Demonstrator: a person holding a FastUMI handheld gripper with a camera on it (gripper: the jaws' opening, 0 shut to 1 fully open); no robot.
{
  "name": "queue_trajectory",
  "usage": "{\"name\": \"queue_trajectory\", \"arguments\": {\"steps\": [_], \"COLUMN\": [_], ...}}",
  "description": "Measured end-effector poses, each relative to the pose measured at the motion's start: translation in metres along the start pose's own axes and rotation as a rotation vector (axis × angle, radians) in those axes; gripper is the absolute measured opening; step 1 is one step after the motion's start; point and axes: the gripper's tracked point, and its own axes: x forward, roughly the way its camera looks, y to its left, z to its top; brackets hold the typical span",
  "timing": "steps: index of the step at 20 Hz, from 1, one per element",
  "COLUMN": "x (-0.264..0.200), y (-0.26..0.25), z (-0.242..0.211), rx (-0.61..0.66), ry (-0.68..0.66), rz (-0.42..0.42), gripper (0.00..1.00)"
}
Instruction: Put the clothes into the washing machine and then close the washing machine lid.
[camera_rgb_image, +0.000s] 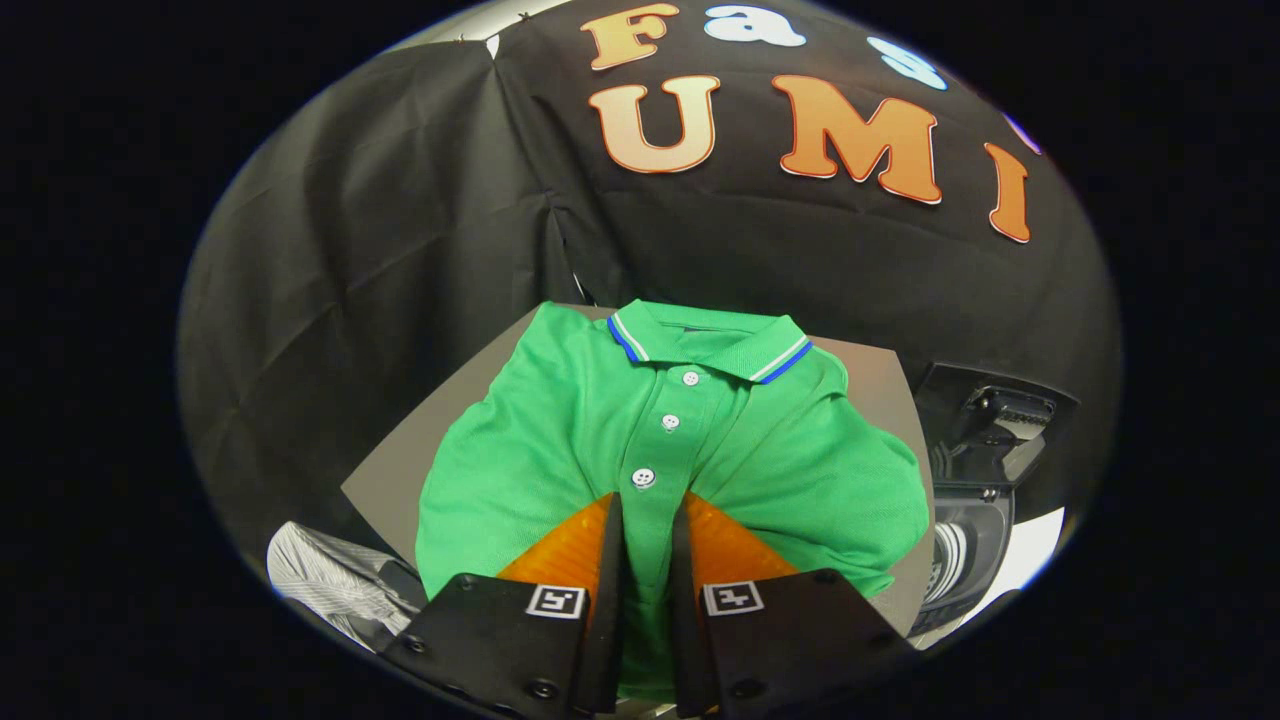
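The lower hem of the green short-sleeved polo shirt with a blue-and-white striped collar and white buttons (690, 440) is hidden behind the tongs (647, 505), so how far the cloth runs beneath them cannot be made out. The tongs stand nearly closed, their two fingers (608, 560) close together with a narrow strip of the shirt's button placket between them; whether both fingers actually press on the cloth cannot be told. The shirt lies spread flat on the grey bench (385, 480), collar at the far end, lowest button just ahead of the fingertips. Beside the shirt, off the bench's right side, stands the dark washing machine (975, 520) with its lid (995, 420) raised; part of the ribbed drum shows, and what is inside is hard to make out. Near the left finger, a striped grey-and-white cloth (330, 575) shows, partly cut off.
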Motion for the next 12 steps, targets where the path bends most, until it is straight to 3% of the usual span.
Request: {"name": "queue_trajectory", "arguments": {"steps": [6,12], "x": [0.001,-0.011], "y": [-0.001,-0.003], "z": [0.0,0.016], "rx": [0.023,0.051], "ry": [-0.027,-0.048], "rz": [0.027,0.056], "gripper": [0.1,0.08]}}
